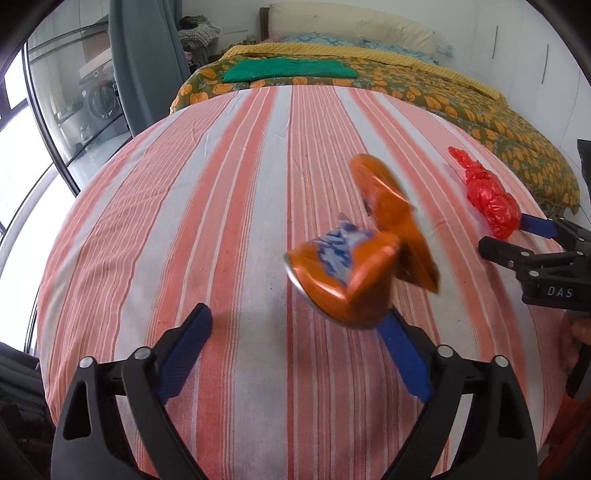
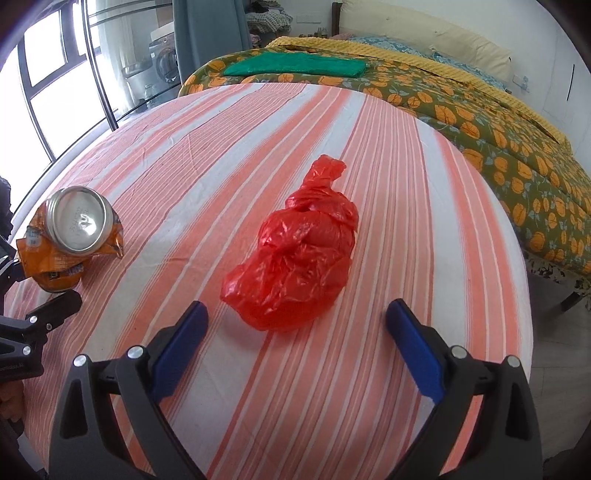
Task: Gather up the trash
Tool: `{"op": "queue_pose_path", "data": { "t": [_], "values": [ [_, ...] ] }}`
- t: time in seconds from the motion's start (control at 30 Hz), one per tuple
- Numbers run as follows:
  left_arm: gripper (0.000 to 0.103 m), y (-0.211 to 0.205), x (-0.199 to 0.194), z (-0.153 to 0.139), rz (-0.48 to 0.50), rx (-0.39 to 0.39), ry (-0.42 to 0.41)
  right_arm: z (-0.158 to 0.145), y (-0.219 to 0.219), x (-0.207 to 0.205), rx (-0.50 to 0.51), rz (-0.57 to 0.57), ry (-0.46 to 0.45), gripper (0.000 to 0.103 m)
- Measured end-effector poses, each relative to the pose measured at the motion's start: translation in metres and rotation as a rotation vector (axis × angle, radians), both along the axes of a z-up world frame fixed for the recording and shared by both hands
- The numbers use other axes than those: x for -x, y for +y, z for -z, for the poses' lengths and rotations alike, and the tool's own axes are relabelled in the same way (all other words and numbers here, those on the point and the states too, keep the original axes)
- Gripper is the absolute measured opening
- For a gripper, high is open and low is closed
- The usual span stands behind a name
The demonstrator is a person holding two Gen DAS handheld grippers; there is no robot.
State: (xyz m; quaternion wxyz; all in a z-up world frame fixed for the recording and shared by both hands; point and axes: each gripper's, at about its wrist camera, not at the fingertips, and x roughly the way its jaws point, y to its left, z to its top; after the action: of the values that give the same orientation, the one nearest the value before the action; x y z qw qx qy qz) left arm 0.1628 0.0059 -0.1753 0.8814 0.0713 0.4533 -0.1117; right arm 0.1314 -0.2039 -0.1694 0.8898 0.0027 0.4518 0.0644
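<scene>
A crushed orange soda can (image 1: pixel 343 277) with a blue and white label shows blurred in the left wrist view, right by the right-hand finger of my left gripper (image 1: pixel 293 315). That gripper is open wide, and its left finger (image 1: pixel 192 332) stands far from the can. The right wrist view shows the same can (image 2: pixel 74 236) on the striped cloth (image 2: pixel 369 369), silver bottom facing the camera. A tied red plastic bag (image 2: pixel 303 254) lies just ahead of my right gripper (image 2: pixel 297 308). This gripper is open and its pads stand clear on both sides of the bag (image 1: pixel 487 199).
The striped cloth (image 1: pixel 221 184) covers a round-looking surface. Behind it is a bed with a floral blanket (image 1: pixel 461 103), a folded green towel (image 1: pixel 288 70) and a pillow (image 1: pixel 351 26). Glass doors (image 1: pixel 48 110), a curtain and a washing machine stand at the left.
</scene>
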Motion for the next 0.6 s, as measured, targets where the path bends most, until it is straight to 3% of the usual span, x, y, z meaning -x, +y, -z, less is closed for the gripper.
{"op": "queue_pose_path", "data": {
  "t": [0.37, 0.53, 0.6],
  "values": [
    [0.097, 0.0027, -0.0015, 0.0013, -0.007, 0.010, 0.012, 0.0006, 0.0010, -0.0012, 0.003, 0.001, 0.002, 0.097],
    [0.098, -0.0004, 0.0052, -0.0029, 0.095, 0.068, 0.001, 0.0012, 0.0010, -0.0006, 0.011, 0.006, 0.000, 0.097],
    [0.098, -0.0061, 0.0036, -0.0027, 0.124, 0.054, 0.003, 0.0014, 0.0011, -0.0012, 0.013, 0.008, 0.000, 0.098]
  ]
}}
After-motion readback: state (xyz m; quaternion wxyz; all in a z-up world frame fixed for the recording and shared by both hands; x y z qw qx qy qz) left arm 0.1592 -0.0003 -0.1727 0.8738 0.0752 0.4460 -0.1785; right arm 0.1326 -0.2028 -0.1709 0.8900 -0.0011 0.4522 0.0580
